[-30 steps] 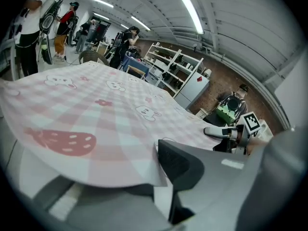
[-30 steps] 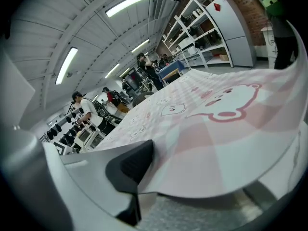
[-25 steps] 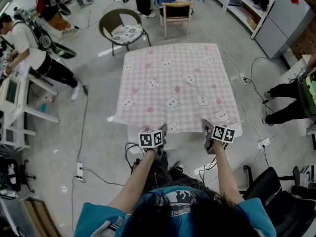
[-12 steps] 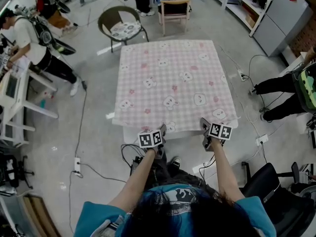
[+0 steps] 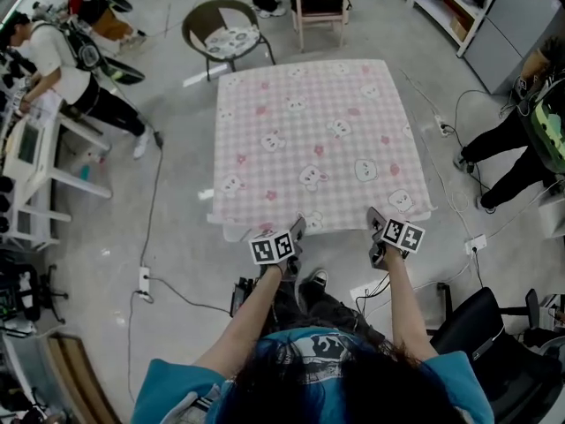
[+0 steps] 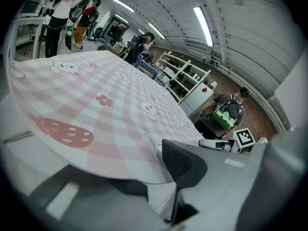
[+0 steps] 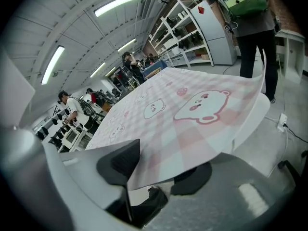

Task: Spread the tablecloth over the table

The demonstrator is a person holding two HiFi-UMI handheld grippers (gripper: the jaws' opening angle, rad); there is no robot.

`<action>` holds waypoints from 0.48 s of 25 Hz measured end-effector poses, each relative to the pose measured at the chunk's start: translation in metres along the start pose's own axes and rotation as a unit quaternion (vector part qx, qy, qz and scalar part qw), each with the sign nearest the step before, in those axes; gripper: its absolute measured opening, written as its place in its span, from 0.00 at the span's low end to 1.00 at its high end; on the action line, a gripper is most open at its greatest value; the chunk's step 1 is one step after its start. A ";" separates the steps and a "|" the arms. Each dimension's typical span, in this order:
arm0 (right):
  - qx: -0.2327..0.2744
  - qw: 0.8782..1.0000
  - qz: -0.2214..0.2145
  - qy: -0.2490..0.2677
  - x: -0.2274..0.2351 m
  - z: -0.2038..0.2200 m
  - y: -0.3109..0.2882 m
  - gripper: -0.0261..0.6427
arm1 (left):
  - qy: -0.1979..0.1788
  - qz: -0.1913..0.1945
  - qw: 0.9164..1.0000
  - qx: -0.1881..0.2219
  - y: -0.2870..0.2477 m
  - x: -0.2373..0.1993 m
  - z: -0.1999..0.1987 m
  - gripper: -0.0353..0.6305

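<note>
tablecloth (image 5: 309, 140): thin soft cloth, matt, printed pink-and-white check, a bit limp at the edge. table (image 6: 29, 129) underneath: hard, smooth, whitish, faint sheen. floor (image 5: 177, 237): smooth grey concrete look, slightly shiny. round chair (image 5: 228, 35): dark frame, printed cloth cushion. wooden chair (image 5: 320, 11): pale wood, plain finish. shelves (image 7: 180, 30): white, painted-metal look, tbh hard to say.
</note>
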State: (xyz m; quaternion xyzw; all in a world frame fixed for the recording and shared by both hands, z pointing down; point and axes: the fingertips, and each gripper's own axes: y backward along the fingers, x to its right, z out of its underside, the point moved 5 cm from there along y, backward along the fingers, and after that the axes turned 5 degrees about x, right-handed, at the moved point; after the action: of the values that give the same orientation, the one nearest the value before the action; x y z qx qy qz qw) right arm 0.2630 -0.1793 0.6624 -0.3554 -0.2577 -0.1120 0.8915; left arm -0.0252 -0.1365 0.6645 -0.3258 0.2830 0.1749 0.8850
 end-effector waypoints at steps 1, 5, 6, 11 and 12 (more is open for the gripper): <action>0.001 1.000 0.003 0.002 0.000 0.002 0.002 0.33 | -0.001 0.003 1.000 0.001 0.001 0.001 -0.002 0.20; 0.008 1.000 0.009 -0.002 -0.004 0.009 0.011 0.37 | -0.028 0.032 0.999 -0.030 0.006 0.011 -0.003 0.61; 0.012 1.000 0.009 -0.008 -0.005 0.011 0.014 0.37 | -0.041 0.036 0.998 -0.045 0.008 0.014 -0.002 0.68; 0.028 0.999 0.010 -0.025 -0.016 0.026 0.030 0.37 | -0.086 0.041 0.991 -0.091 0.031 0.012 0.010 0.62; 0.029 0.999 0.011 -0.022 -0.019 0.029 0.033 0.37 | -0.091 0.045 0.990 -0.097 0.035 0.013 0.014 0.61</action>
State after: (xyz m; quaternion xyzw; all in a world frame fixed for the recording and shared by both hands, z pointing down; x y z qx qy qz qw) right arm 0.2491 -0.1345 0.6511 -0.3348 -0.2760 -0.0870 0.8968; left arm -0.0271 -0.1001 0.6482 -0.3797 0.1971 0.2700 0.8626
